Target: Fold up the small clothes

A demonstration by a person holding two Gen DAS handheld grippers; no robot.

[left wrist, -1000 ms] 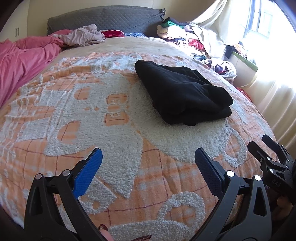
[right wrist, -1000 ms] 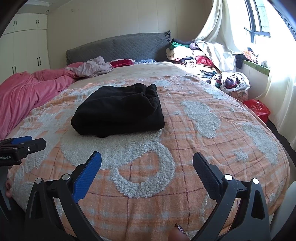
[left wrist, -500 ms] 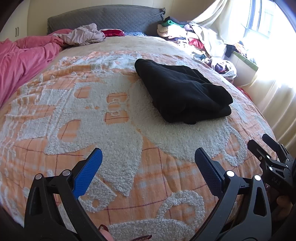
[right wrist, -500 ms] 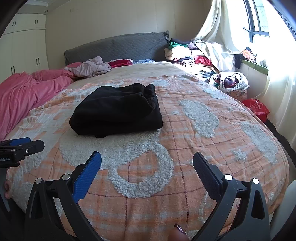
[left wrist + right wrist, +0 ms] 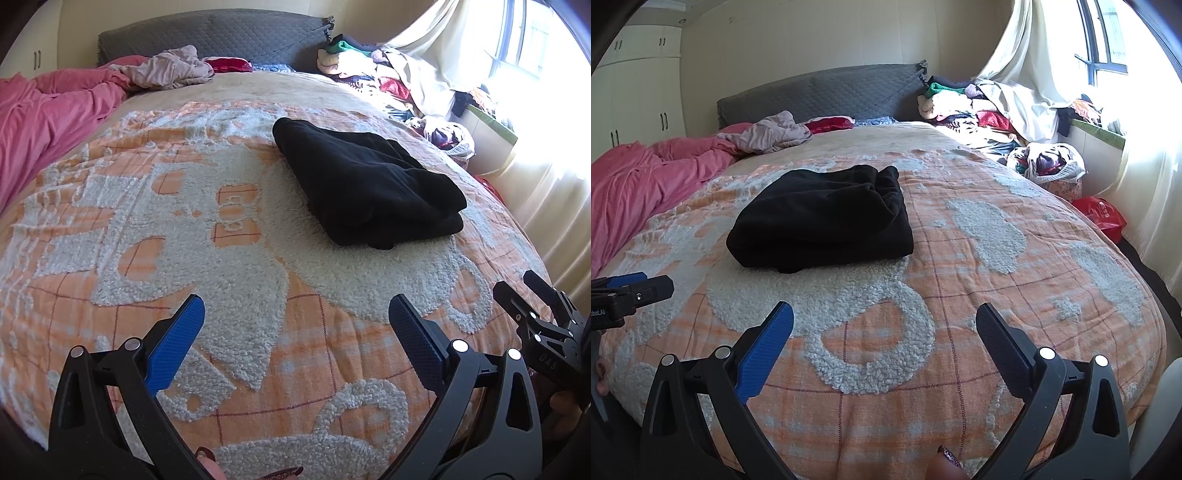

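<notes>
A folded black garment (image 5: pixel 369 188) lies on the orange and white blanket (image 5: pixel 221 258), right of the bed's middle. It also shows in the right wrist view (image 5: pixel 823 218), left of centre. My left gripper (image 5: pixel 295 310) is open and empty, held over the near part of the bed, well short of the garment. My right gripper (image 5: pixel 884 317) is open and empty too, near the foot edge. The right gripper shows at the right edge of the left wrist view (image 5: pixel 532 295). The left gripper shows at the left edge of the right wrist view (image 5: pixel 631 288).
A pink duvet (image 5: pixel 639 181) is bunched along the bed's left side. A mauve garment (image 5: pixel 768 133) and a red one (image 5: pixel 829 123) lie by the grey headboard (image 5: pixel 827 92). A clothes pile (image 5: pixel 967 107), a full bag (image 5: pixel 1049 162) and a red bag (image 5: pixel 1100 214) stand on the right by the window.
Both grippers stay open and empty. The views have shifted only slightly; the black garment has not moved on the bed.
</notes>
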